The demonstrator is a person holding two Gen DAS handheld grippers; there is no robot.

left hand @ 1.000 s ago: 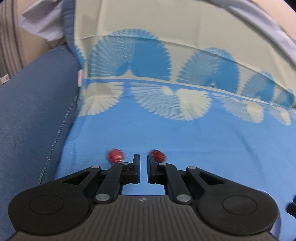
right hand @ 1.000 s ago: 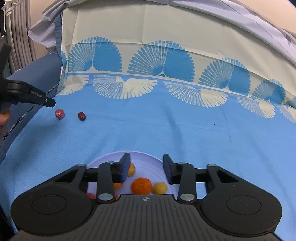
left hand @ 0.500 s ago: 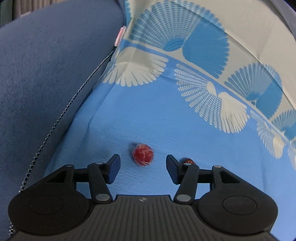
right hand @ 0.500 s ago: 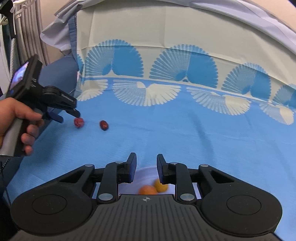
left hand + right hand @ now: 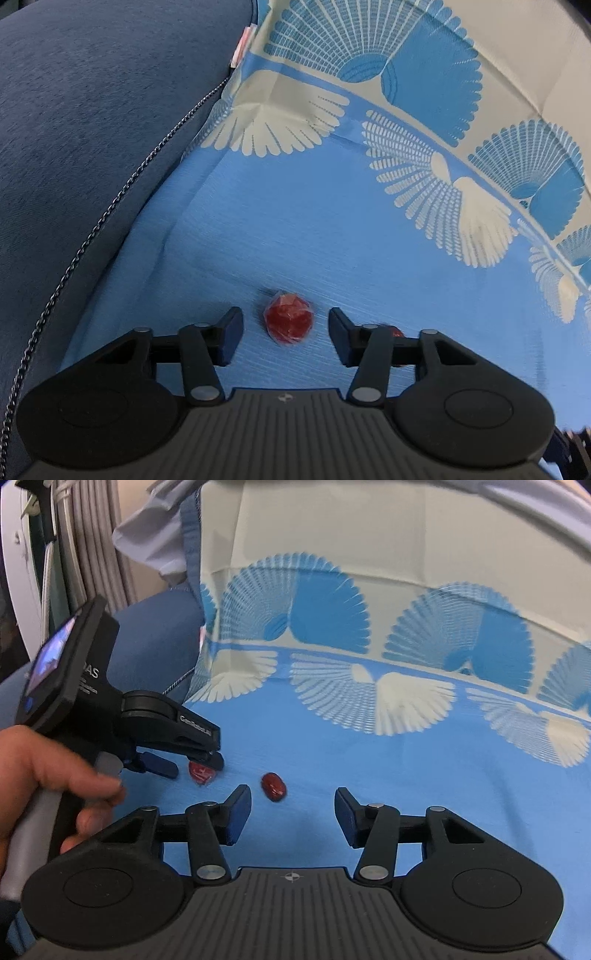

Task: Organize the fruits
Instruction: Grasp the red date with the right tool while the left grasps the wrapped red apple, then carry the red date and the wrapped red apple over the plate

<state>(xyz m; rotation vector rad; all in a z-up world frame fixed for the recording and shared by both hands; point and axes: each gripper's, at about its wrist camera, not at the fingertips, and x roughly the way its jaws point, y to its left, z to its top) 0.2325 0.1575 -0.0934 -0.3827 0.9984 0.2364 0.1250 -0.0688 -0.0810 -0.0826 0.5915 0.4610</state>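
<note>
Fruits numbered two on the blue cloth (image 5: 332, 229): a round red fruit (image 5: 289, 322) and a darker oval red fruit (image 5: 273, 786), lying near each other but apart. In the left wrist view the round one sat between the two fingers of the left gripper (image 5: 286, 332), with blue cloth showing on either side of it, so the pads did not press it. That gripper's jaws had just been closing a little around the fruit and were not clenched on it. The oval fruit showed there only as a red sliver behind the right-hand finger.

From the right wrist view the left gripper (image 5: 195, 762) came in from the left, held by a hand (image 5: 48, 782), its tips straddling the round red fruit (image 5: 201, 771). The right gripper (image 5: 291, 814) hovered with its jaws apart and nothing between them; they had just been opening. The oval fruit lay just beyond its left finger.

To the left the cloth ended against a dark blue cushion (image 5: 92, 129) with a stitched seam running along the border, close to the round fruit. Toward the far side and to the right, the cloth ran on flat and open up to a band of white and blue fan patterns, then rose into a cream backdrop. No container showed in either view.
</note>
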